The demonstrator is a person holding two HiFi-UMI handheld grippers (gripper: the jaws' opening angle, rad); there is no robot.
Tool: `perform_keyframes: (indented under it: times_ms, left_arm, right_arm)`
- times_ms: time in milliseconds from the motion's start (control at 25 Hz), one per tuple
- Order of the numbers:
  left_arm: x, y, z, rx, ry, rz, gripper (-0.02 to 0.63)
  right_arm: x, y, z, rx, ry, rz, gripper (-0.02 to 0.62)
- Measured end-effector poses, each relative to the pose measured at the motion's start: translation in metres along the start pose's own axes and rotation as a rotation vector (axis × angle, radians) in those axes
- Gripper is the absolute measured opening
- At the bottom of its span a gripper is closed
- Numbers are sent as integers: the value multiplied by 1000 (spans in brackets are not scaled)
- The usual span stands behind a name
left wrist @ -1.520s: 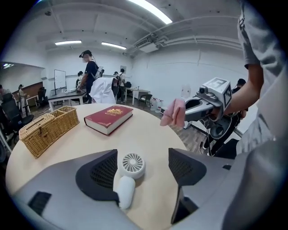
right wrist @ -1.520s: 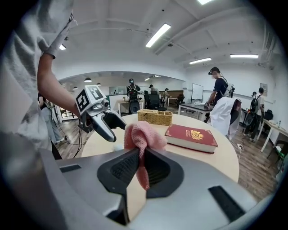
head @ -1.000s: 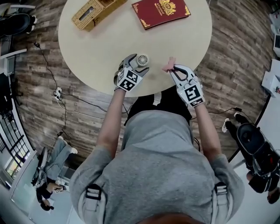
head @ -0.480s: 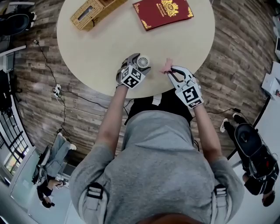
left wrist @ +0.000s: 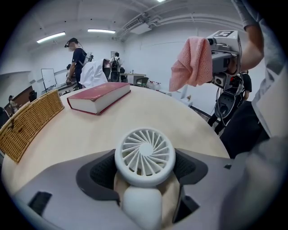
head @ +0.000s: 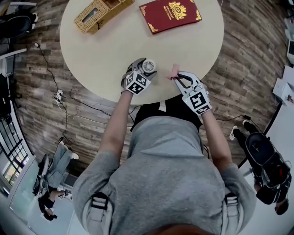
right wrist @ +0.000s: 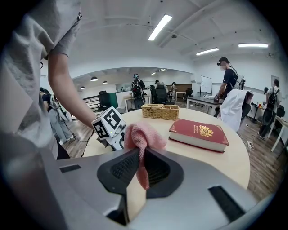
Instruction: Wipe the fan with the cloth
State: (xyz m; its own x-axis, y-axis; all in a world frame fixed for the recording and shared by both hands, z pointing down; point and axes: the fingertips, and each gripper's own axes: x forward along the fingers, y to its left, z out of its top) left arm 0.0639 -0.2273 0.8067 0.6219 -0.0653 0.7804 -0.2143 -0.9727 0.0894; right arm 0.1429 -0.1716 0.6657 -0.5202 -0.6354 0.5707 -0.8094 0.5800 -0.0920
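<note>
A small white hand-held fan (left wrist: 145, 157) with a round grille sits clamped between the jaws of my left gripper (head: 142, 68), above the near edge of the round beige table (head: 115, 46); the fan (head: 148, 65) faces up in the head view. My right gripper (head: 177, 75) is shut on a pink cloth (right wrist: 141, 137), which bunches above the jaws. In the head view the cloth (head: 174, 70) is a short way right of the fan and apart from it. From the left gripper view the cloth (left wrist: 192, 63) hangs at upper right.
A red hardcover book (head: 170, 12) with gold print lies at the table's far side, with a wicker box (head: 98, 13) to its left. Wood floor with cables surrounds the table. Several people stand at desks in the background of both gripper views.
Both grippers have shifted slightly up and toward the table, keeping their hold; the gap between cloth and fan has narrowed a little.
</note>
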Motion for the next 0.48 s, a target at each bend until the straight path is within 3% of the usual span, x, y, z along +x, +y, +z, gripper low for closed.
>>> perform_keyframes:
  times_ms: [480]
  left_arm:
    - [-29,-12,-10,-89,-10,12,383]
  right_arm:
    - [-9,17,18,-38,-26,-21,40]
